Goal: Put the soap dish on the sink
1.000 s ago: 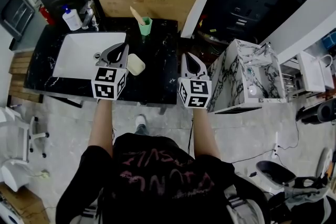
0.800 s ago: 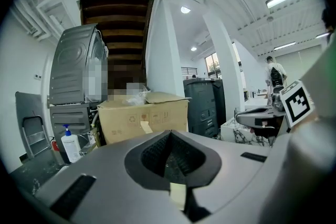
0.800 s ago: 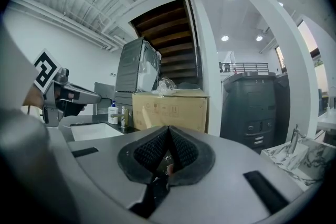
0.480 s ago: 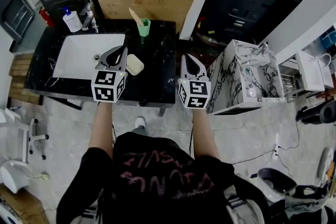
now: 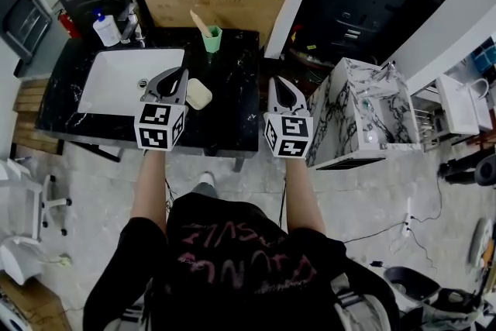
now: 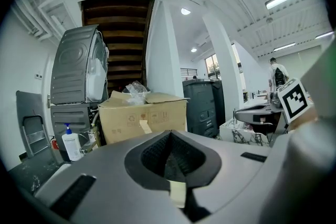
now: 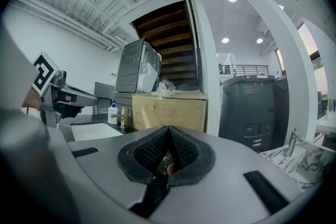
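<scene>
Unmoved: left tool (image 5: 184, 71), right tool (image 5: 273, 81) closed, empty.

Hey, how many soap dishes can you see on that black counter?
1. The pale yellow soap dish lies on the black counter, just right of the white basin. The left gripper hides a bit of counter, so another could be underneath.

At six o'clock in the head view, the person wears a black short-sleeved T-shirt (image 5: 232, 260) with faded pink lettering across it. A white shoe (image 5: 206, 181) shows at twelve o'clock from it. The left gripper (image 5: 180, 72) and right gripper (image 5: 277, 83) are grey pointed shells with black ribbed pads (image 6: 155, 152), each carrying a marker cube (image 5: 161, 125) of black-and-white squares.
</scene>
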The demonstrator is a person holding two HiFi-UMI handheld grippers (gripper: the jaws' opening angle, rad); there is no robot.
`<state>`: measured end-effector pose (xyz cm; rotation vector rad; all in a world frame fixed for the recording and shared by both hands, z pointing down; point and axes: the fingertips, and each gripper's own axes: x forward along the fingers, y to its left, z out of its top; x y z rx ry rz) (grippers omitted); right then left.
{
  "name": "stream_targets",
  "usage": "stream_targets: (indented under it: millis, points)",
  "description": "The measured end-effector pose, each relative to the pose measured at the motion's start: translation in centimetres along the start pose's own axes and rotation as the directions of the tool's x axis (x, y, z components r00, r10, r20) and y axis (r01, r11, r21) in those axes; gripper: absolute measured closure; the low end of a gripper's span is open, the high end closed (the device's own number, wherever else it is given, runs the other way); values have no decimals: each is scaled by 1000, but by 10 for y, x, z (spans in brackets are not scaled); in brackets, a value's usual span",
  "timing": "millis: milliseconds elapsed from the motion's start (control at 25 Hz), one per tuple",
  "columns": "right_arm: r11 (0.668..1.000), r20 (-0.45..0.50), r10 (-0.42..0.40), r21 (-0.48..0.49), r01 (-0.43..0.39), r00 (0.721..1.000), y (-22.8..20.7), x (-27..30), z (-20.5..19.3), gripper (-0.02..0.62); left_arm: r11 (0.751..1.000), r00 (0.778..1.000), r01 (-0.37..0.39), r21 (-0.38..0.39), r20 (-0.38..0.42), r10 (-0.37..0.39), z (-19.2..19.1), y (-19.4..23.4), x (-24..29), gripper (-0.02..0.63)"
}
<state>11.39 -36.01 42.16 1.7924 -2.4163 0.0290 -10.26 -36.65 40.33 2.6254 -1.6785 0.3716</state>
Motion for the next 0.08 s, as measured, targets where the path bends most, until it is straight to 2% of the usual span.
stream_targets:
  millis: [80]
  points:
    - [1000, -1, -1, -2, 1, 1000, 0, -1, -1, 583, 1000, 1000, 1, 0, -2, -1, -2, -2, -2, 591]
